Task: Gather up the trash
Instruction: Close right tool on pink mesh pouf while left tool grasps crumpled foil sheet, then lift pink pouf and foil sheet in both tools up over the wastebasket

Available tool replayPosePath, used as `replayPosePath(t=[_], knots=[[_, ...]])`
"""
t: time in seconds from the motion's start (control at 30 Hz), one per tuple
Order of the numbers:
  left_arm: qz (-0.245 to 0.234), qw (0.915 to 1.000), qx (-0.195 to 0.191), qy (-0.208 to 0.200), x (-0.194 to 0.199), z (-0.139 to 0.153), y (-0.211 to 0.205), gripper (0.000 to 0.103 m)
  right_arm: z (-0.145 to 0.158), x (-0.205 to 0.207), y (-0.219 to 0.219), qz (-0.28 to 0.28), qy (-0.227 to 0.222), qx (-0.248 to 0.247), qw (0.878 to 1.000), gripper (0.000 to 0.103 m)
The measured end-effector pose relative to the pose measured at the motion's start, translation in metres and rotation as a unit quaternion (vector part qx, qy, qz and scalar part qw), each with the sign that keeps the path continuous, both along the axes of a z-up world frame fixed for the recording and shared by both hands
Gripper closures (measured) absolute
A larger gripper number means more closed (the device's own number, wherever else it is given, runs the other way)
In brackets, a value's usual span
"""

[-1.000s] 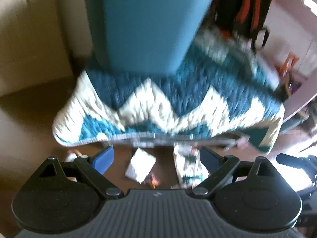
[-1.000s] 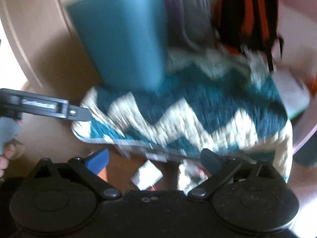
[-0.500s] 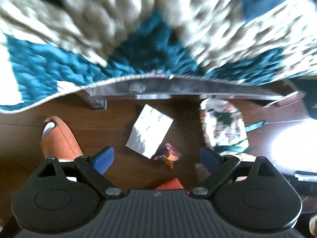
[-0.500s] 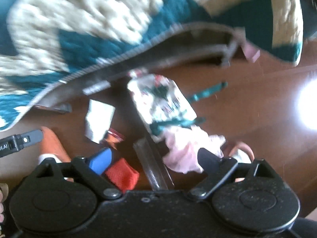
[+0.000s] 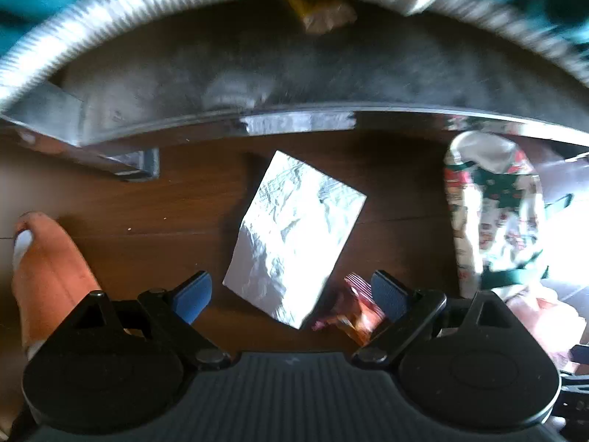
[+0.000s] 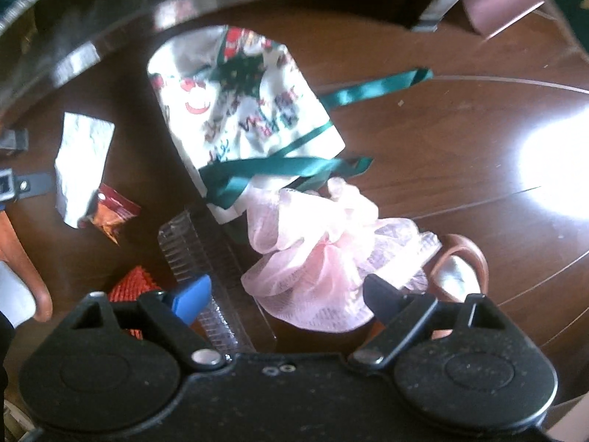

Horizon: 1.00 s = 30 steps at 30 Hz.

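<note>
Two hand-held grippers are aimed down at floor litter. The left hand-held gripper point(image 5: 291, 294) is spread wide and empty over the foil sheet point(image 5: 294, 239); flat foil may be skated aside. The right hand-held gripper point(image 6: 287, 294), closing and empty, straddles the pink mesh point(image 6: 331, 258), which may be snagged only partly.

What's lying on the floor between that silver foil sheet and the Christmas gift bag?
In the right wrist view, a small red crumpled wrapper touches the foil sheet; dark wooden floor fills the rest up to the gift bag.
</note>
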<state>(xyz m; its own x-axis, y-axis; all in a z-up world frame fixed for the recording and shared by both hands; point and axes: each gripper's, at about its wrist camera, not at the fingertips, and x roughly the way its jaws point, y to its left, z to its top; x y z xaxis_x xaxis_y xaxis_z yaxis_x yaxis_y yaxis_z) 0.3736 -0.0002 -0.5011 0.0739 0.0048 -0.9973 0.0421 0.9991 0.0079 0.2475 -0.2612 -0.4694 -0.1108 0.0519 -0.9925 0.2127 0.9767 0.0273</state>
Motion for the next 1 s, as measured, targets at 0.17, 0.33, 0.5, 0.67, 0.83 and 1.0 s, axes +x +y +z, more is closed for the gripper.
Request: replayPosePath(t=[0.17,0.33,0.5,0.67,0.83,1.0], knots=[[-0.011,0.9997,0.009,0.017,0.008,-0.036,-0.001,0.009,-0.024,0.004,-0.005,-0.016,0.013,-0.01,1.0,0.016],[-0.026,0.9996,0.003,0.007,0.007,-0.053,-0.001,0.014,-0.044,0.003,-0.01,-0.022,0.03,-0.02,0.999,0.016],[-0.021,0.9997,0.004,0.009,0.004,-0.063,0.0,0.034,-0.054,0.003,-0.009,-0.022,0.035,-0.026,0.999,0.021],[-0.022,0.9997,0.002,-0.006,-0.002,-0.061,-0.006,0.038,-0.058,0.006,-0.008,-0.011,0.04,-0.034,0.999,0.034],[-0.008,0.9998,-0.008,-0.016,-0.005,-0.054,-0.007,0.071,-0.062,0.005,-0.007,0.0,0.042,-0.052,0.998,0.053],[0.017,0.9995,-0.027,-0.006,-0.001,-0.049,0.007,0.094,-0.066,-0.001,-0.004,0.012,0.048,-0.064,0.997,0.076]])
